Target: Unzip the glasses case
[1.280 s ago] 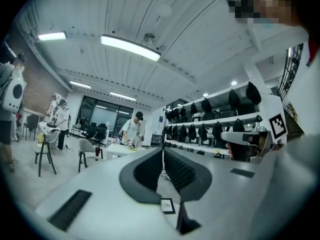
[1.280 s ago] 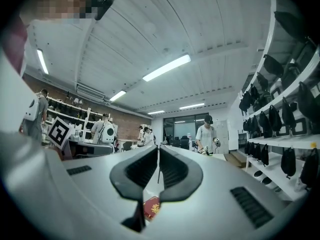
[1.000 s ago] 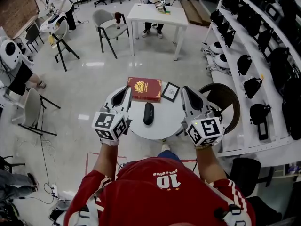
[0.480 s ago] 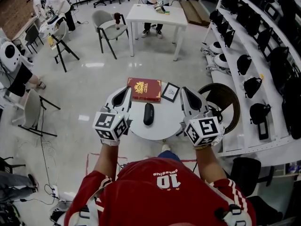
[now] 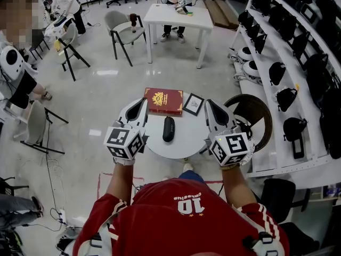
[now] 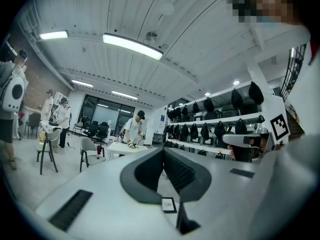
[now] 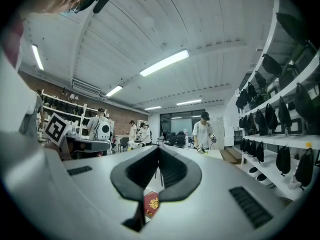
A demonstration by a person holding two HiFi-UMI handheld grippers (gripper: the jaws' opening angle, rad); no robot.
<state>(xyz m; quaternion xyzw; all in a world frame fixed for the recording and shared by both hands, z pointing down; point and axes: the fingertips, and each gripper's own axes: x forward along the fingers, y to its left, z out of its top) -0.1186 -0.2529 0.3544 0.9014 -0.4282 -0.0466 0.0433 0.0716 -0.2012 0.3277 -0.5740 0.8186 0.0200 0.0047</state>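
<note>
Surface: round white surface [image 5: 186, 143] with glasses case [image 5: 168, 128] at centre.
Left claw [image 5: 141, 104]: clenched, empty, left of case.
Right claw [image 5: 210, 105]: clenched, empty, right of case.
Head view alone: shows case.

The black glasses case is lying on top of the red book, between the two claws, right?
No: the head view shows the glasses case on the bare table beside the red book, between the left claw and right claw.

Your glasses case [image 5: 168, 128] looks matt black, lying on the smooth white surface [image 5: 187, 143]. At its twelve o'clock the red book [image 5: 163, 101] carries gold stamping. Your left hand-held gripper [image 6: 163, 154] and right hand-held gripper [image 7: 158, 151] are smooth white plastic, pads [image 6: 178, 172] ribbed black.
</note>
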